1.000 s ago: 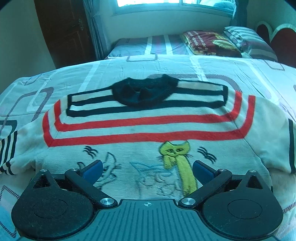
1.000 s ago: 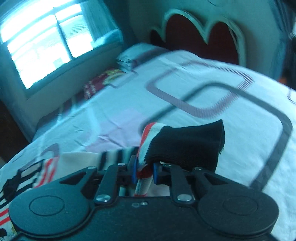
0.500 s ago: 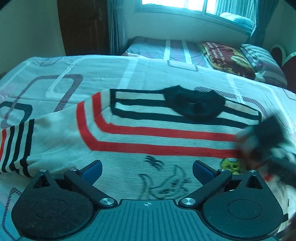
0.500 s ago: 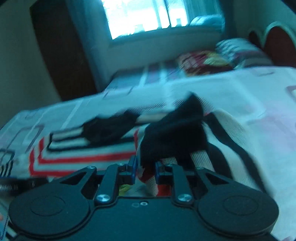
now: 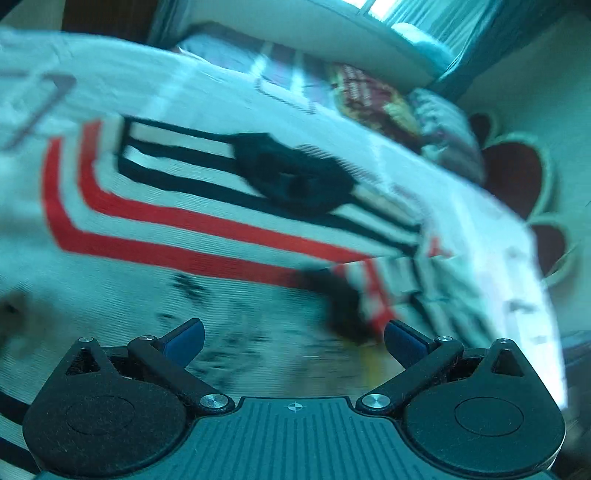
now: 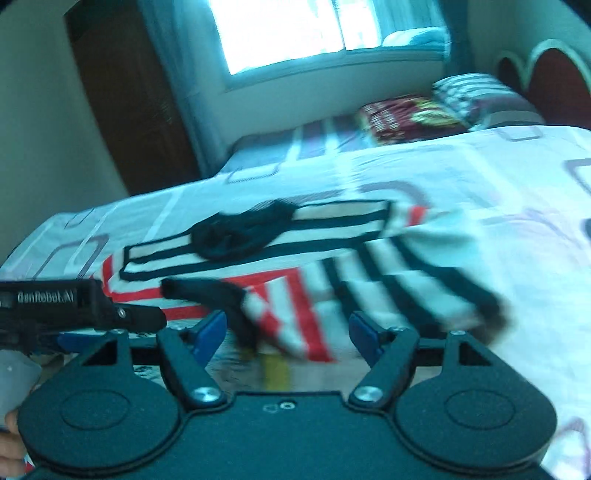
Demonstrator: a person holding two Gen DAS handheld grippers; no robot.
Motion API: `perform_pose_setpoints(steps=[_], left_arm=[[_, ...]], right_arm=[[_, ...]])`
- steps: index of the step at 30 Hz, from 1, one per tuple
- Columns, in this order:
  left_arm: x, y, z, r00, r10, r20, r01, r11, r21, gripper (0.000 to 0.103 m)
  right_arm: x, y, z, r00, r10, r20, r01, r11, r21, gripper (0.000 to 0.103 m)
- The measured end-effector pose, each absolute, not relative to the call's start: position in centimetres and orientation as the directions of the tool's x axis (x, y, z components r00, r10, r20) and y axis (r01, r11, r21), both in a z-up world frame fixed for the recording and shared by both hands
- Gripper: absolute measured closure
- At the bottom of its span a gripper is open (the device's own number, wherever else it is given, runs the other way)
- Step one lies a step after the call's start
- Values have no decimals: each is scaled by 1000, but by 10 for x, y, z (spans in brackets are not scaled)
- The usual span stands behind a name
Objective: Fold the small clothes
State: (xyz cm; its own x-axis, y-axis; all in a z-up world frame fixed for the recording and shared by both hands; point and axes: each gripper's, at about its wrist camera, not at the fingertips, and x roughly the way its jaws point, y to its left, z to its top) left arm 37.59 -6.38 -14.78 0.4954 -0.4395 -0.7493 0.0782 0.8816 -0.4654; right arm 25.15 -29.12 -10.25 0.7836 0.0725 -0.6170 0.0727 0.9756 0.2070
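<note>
The little striped sweater (image 6: 258, 254) lies spread on the bed (image 6: 480, 177), its black collar (image 6: 240, 232) toward the window (image 6: 288, 29) and the red bands across its chest facing up. A second ago the right claw (image 6: 288, 328) was clamped on the black cuff (image 6: 207, 291) of the sleeve (image 6: 388, 291) and held it up away from the sweater's body, out over the bare bedspread. Now that sleeve is folded inward across the chest, its black and white stripes draped diagonally and the cuff lying over the red bands. The right claw's jaws have just been opening; they stand wide apart, the blue pads clear of the cloth on either side, though the folded sleeve end sits in the gap between them.

The left claw (image 5: 293, 338) is spread wide with nothing in it, as it was before, hovering just above the lower front of the sweater (image 5: 184, 206). Its view has swung: the collar (image 5: 291, 177) that sat straight ahead now tilts toward the upper right, and the folded cuff (image 5: 340, 299) has come in near its right pad. From the right-hand camera the left claw's body (image 6: 55, 306) shows at the left edge, close beside the right one. The pictures are blurred with motion.
</note>
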Motion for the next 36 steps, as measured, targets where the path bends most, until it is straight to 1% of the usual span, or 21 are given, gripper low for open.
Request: perform_pose_setpoints(steps=[3,5,8,10,11,12,13,14,15,17,18,19,23,25,27,29,30,33,34,35,36], left_arm=[[376,-71,-146,524,-429,-735,71,883,-465,0],[381,-80,-156,490,-413,-768,69,896,-438,0],[386,-86,-174,452,-424,-784,25,885,-464,0],[389,-89,-185,453,-440,-775,5,871,-491,1],[388,-91,-190,463,-445,-767,0,865,-502,8],[389,-95,-194,473,-444,-761,1,864,-504,36],[388,-98,-198,466,-448,-763,2,863,-505,49],[389,-100,-202,467,-436,-769,-10,867,-498,59],[389,-100,-202,486,-429,-762,-18,866,-500,66],[392,-102,-205,495,-417,-762,-33,867,-497,73],[393,-100,-204,503,-412,-760,-41,866,-498,83],[391,-96,-201,521,-405,-751,-43,866,-497,90],[386,-94,-180,587,-391,-709,0,876,-483,92],[389,-89,-168,617,-397,-680,6,866,-500,92],[393,-84,-152,655,-390,-648,18,865,-502,93],[394,-73,-138,691,-365,-624,31,877,-479,93],[396,-68,-134,701,-351,-621,30,884,-467,93],[403,-48,-136,708,-305,-637,-7,899,-438,93],[406,-42,-138,706,-293,-645,-21,902,-432,94],[407,-36,-143,703,-273,-657,-37,908,-417,99],[407,-30,-148,697,-258,-669,-50,913,-404,99]], right_arm=[[231,-311,-99,796,40,-604,115,970,216,27],[223,-321,-100,797,21,-604,140,966,218,27],[216,-336,-102,795,2,-607,174,957,232,27],[211,-344,-103,795,1,-607,185,952,244,27],[210,-346,-103,796,-1,-605,187,951,245,27],[209,-349,-103,798,-5,-602,190,951,245,27],[207,-351,-103,800,-8,-600,193,951,243,27],[206,-354,-104,801,-14,-598,196,950,241,27],[207,-355,-104,802,-22,-597,204,950,238,27],[208,-361,-107,798,-38,-601,219,948,231,27],[210,-363,-109,794,-50,-606,228,948,221,27],[213,-365,-111,788,-63,-612,238,948,209,27],[222,-370,-129,746,-95,-659,258,954,154,28],[228,-370,-137,727,-90,-681,251,957,142,33],[237,-366,-141,722,-104,-685,246,963,113,46],[246,-366,-142,731,-121,-672,258,960,108,53],[250,-367,-143,732,-122,-670,262,959,111,53],[263,-363,-144,729,-105,-676,240,964,110,60],[265,-361,-145,727,-89,-681,231,966,119,68],[265,-360,-145,727,-78,-682,225,966,129,74],[264,-359,-145,730,-80,-679,223,967,125,75]])
